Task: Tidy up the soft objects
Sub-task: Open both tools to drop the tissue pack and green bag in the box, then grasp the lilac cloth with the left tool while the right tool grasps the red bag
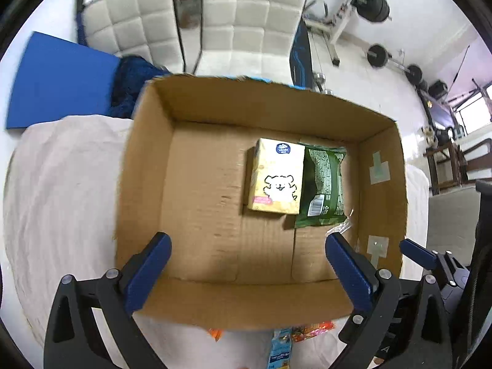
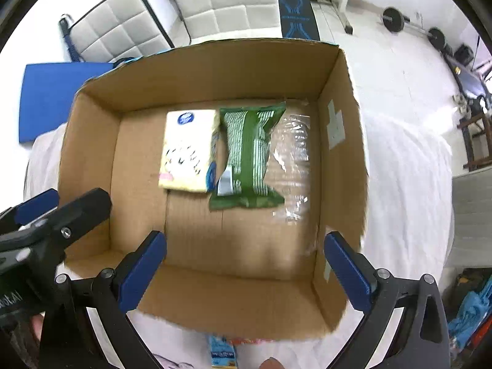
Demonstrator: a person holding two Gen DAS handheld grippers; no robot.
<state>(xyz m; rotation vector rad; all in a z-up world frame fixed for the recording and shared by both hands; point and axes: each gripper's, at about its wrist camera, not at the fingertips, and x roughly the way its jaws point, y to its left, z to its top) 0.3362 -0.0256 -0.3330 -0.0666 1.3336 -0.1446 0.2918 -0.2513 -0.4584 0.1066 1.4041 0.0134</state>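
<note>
An open cardboard box (image 1: 147,166) (image 2: 92,141) stands on a white cloth. Inside lie a yellow tissue pack with a white dog drawing (image 1: 275,176) (image 2: 189,150), a green snack packet (image 1: 323,184) (image 2: 249,156) beside it on the right, and a clear plastic bag (image 2: 292,160) further right. My left gripper (image 1: 246,273) is open and empty above the box's near wall. My right gripper (image 2: 244,273) is open and empty above the near wall too. The left gripper also shows at the left of the right wrist view (image 2: 37,212).
Small packets lie on the cloth (image 1: 61,184) in front of the box: a light blue one (image 1: 279,350) (image 2: 223,353) and orange ones (image 1: 312,330). White padded chairs (image 1: 246,24), a blue mat (image 1: 61,83) and gym weights (image 1: 376,6) stand behind.
</note>
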